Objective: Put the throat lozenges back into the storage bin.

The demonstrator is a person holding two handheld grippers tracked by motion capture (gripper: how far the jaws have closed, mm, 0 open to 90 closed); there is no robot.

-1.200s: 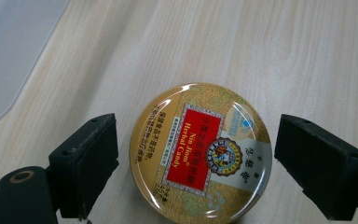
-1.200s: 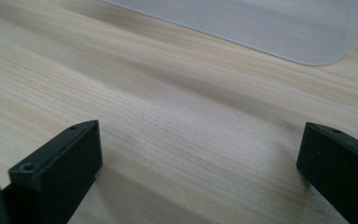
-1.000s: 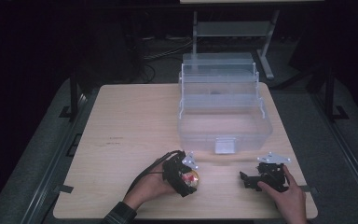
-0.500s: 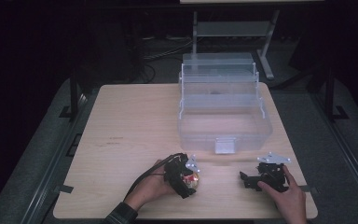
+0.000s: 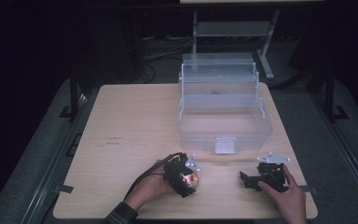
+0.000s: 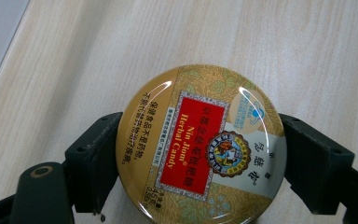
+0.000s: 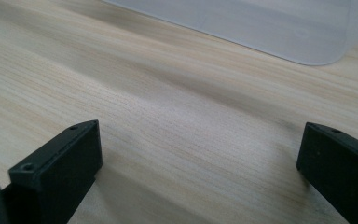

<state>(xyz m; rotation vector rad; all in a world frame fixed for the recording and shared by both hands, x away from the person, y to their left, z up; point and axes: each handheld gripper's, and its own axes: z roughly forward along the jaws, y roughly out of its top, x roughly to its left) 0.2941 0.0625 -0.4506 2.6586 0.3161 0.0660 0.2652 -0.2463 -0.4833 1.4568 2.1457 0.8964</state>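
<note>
1. Fingers of the left gripper (image 6: pixel 200 154), seen in the left gripper view: the two black jaws press on opposite sides of a round gold tin with a red herbal-candy label (image 6: pixel 200 147), so the tin is clamped by its rim. The pale wooden table (image 6: pixel 307 51) lies behind it, and a corner of the clear box shows at far left.

2. High view: the left gripper (image 5: pixel 182 176) sits at the near edge of the table (image 5: pixel 130 121), left of centre, with the tin (image 5: pixel 189 178) showing as a red-gold spot between the jaws. The right gripper (image 5: pixel 248 179) rests on the table near the right corner, under a hand (image 5: pixel 284 193). A clear plastic tiered storage box (image 5: pixel 223 116), lid raised and trays stepped back, stands beyond both, right of centre.

3. Change over the last second: the left gripper has shifted slightly to the right and the tin's face has turned more toward the camera; the right gripper has not moved. This suggests the tin has just been secured and is ready to be carried to the open box.

4. Right gripper view: both jaws stand wide apart with bare table (image 7: pixel 177 116) between them and nothing held; the rounded corner of the box (image 7: pixel 279 28) lies at the far side.
</note>
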